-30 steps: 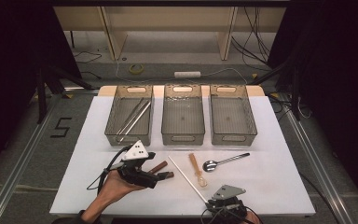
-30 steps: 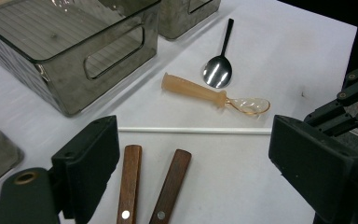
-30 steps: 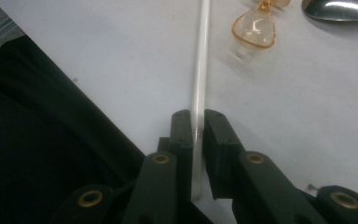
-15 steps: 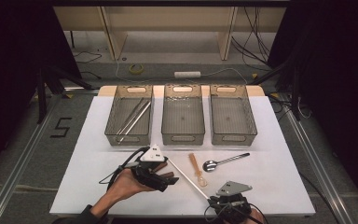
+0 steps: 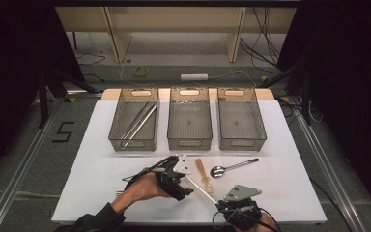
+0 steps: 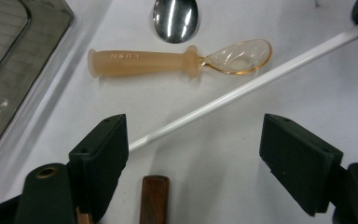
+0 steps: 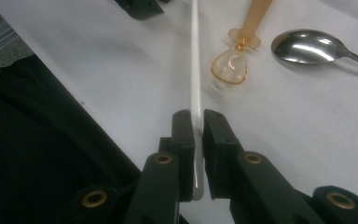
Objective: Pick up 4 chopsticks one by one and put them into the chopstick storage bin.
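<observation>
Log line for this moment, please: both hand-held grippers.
left hand-held gripper: open, closing, white stick between jaws, not gripped | right hand-held gripper: shut on white stick | orange spoon: on table

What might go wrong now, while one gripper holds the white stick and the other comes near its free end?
1. The right gripper pinches the white stick only at one end, so it may pivot or slip.
2. The left gripper, jaws just closing but still wide, could nudge the stick's free end instead of catching it.
3. A swinging stick could knock the orange spoon lying close beside it.

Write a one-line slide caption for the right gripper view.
Right gripper shut on a white stick, beside an amber spoon and a metal spoon.
</observation>
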`<state>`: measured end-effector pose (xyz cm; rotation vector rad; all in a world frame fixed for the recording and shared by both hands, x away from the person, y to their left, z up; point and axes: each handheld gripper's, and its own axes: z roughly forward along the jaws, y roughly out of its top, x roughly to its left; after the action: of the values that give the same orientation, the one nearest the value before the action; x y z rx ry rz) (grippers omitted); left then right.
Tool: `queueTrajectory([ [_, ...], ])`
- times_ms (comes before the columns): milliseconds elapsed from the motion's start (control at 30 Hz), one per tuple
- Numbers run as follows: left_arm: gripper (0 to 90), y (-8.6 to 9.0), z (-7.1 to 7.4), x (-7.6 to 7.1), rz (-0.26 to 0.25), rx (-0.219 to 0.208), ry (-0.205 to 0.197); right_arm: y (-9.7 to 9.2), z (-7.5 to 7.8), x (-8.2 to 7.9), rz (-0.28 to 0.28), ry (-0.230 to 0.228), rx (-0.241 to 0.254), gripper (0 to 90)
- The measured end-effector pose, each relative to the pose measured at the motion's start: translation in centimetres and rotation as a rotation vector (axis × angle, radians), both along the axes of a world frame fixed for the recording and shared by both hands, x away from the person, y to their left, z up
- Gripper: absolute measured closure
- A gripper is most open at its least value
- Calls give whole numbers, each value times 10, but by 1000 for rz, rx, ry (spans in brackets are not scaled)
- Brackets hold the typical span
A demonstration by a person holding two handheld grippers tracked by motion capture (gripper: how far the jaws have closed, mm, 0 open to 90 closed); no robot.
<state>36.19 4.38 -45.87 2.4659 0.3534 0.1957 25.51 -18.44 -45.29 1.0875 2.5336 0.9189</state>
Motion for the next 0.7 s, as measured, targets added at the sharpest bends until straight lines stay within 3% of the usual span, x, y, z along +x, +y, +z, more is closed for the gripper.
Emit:
queueTrajectory([
  [233,236,-14,-6,3,-46,50,-10,0,3,1,6,0,0,838],
  [700,371,-28,-12,7,-125,107,-10,0,6,3,21,-4,-3,838],
])
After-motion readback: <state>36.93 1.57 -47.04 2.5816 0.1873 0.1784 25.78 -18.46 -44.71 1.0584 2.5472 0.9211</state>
